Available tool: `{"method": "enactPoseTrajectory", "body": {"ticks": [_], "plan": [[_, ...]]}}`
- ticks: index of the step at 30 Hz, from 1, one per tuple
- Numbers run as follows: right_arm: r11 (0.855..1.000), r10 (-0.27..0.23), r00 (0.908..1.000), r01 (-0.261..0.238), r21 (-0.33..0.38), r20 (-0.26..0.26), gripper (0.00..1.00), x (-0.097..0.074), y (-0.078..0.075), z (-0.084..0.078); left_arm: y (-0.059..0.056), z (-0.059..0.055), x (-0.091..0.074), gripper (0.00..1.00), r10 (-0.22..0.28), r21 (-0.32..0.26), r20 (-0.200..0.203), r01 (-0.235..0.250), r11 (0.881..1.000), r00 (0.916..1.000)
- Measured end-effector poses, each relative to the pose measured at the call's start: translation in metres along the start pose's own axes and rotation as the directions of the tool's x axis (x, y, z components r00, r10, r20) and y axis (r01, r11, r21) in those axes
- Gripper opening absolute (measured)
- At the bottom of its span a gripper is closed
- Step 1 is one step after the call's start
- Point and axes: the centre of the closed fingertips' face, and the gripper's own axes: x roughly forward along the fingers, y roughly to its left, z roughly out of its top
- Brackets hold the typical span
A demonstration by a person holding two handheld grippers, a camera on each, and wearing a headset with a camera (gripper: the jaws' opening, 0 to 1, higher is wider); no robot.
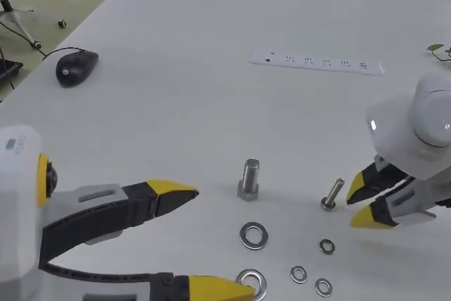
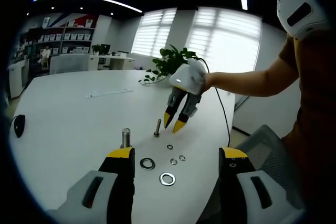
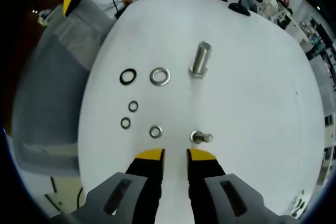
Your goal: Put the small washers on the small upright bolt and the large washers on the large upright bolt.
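The large upright bolt [image 1: 248, 177] stands on the white table, and the small bolt [image 1: 332, 194] stands to its right, leaning a little. Two large washers [image 1: 254, 235] [image 1: 252, 281] lie flat in front of the large bolt. Three small washers [image 1: 327, 246] [image 1: 299, 273] [image 1: 323, 287] lie in front of the small bolt. My right gripper [image 1: 357, 206] hovers just right of the small bolt, jaws a narrow gap apart and empty; its own view shows the small bolt [image 3: 201, 138] just ahead of its tips [image 3: 176, 155]. My left gripper [image 1: 204, 239] is wide open and empty at the lower left, near the large washers [image 2: 147, 163].
A black mouse [image 1: 76, 67] with its cable lies at the far left of the table. A white power strip [image 1: 317, 60] lies at the back right. A potted plant [image 2: 168, 64] stands at the table's far end. The table edge runs close below the washers.
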Motion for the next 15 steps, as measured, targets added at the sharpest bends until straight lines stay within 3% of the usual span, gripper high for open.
{"method": "enactPoseTrajectory", "body": {"ticks": [10, 15], "plan": [[1.0, 0.025, 0.9995, -0.025, 0.002, 0.022, 0.17, 0.016, 0.022, 0.01, -0.011, -0.001, -0.008, 0.64, 0.002, 0.017, -0.003, -0.002, 1.0, 1.0], [1.0, 0.024, 0.9996, -0.025, 0.012, 0.016, 0.18, 0.024, 0.024, 0.01, -0.014, -0.002, -0.012, 0.64, 0.004, 0.017, 0.002, -0.004, 1.0, 1.0]]}}
